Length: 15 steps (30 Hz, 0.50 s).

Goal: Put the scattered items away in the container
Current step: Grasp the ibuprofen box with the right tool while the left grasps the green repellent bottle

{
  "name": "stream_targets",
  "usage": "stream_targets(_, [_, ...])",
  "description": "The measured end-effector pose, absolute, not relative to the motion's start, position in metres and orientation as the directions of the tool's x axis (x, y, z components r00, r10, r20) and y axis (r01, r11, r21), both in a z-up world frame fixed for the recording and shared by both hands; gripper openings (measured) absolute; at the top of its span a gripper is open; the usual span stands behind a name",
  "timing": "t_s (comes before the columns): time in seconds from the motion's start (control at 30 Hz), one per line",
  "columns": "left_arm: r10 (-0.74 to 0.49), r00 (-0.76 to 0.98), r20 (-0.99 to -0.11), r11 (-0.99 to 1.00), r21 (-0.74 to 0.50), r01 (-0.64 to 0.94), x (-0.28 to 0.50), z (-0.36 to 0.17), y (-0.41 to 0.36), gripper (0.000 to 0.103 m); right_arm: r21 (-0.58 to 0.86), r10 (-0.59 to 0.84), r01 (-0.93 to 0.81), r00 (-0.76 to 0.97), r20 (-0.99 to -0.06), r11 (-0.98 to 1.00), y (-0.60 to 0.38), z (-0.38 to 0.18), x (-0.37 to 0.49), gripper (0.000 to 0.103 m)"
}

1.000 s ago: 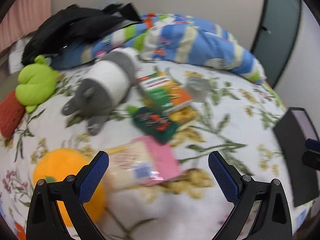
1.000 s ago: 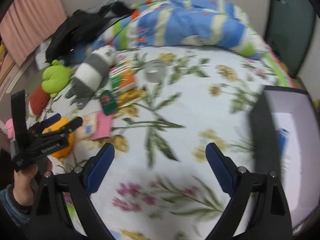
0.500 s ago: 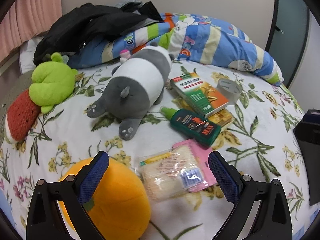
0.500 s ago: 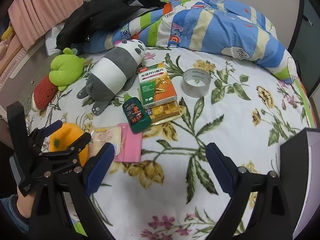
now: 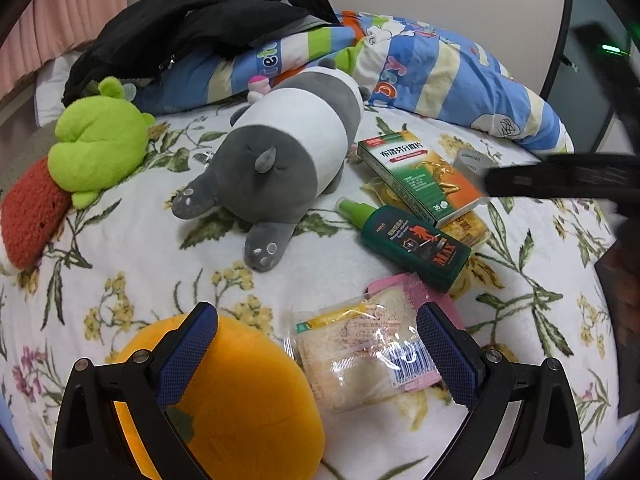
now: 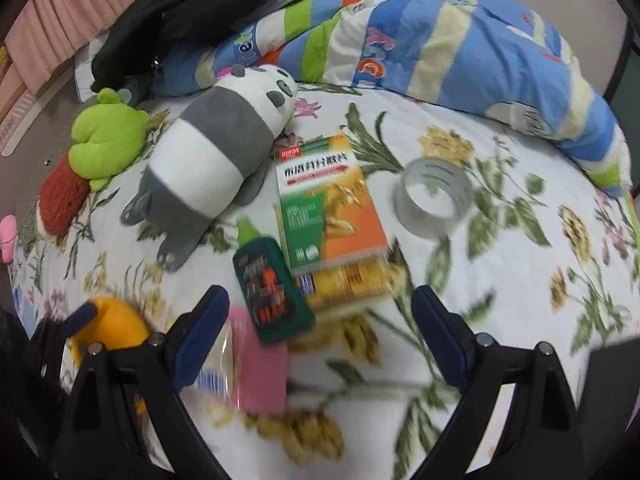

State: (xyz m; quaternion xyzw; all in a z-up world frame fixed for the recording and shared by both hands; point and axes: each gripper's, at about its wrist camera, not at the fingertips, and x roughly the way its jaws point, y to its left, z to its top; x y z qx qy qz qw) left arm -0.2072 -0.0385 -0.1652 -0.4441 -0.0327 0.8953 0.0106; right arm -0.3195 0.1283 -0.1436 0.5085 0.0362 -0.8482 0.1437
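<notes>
Floral bedsheet (image 5: 132,264) under everything; we work over a bed with items scattered across it.

Left gripper (image 5: 318,354): our fingers spread wide, nothing between them. It hangs low over a clear-wrapped snack packet (image 5: 360,356), which lies on a pink packet (image 5: 420,292). Orange plush (image 5: 244,404) sits just beside the snack packet, under the left finger.

Right gripper (image 6: 320,336): also released, fingers wide apart, empty. It hovers above the dark green spray bottle (image 6: 272,284); this view is blurred in its lower half.

Item positions, from the left wrist view:
- Spray bottle (image 5: 412,248) lies on its side, green cap pointing toward the panda plush (image 5: 284,160).
- Green-and-orange medicine box (image 5: 420,176) rests partly on a yellow packet (image 5: 464,228), just beside the bottle.
- Tape roll (image 6: 434,200) stands apart to the right of the box, seen best from the right wrist.
- Green plush (image 5: 96,140) touches a red knitted toy (image 5: 28,220) near the bed's left edge.
- Striped quilt (image 5: 440,76) bunched at the far side, black jacket (image 5: 192,28) heaped on it.

Container: a dark shape at the right edge of the left view, too cut off to tell for certain. A blurred black bar crosses the same side.
</notes>
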Motion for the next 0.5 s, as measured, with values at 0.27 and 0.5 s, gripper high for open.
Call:
stream_targets(0.27, [0.090, -0.613, -0.785, -0.994, -0.104, -0.013, -0.210, -0.164, -0.037, 0.100, -0.062, -0.069, 0.330, -0.371, -0.926, -0.942, 0.089, -0.195, -0.389, 0.093])
stream_targets(0.5, [0.099, -0.602, -0.792, -0.994, -0.111, -0.017, -0.215, -0.170, -0.037, 0.100, -0.095, -0.036, 0.363, -0.337, -0.941, -0.927, 0.084, -0.225, -0.414, 0.094])
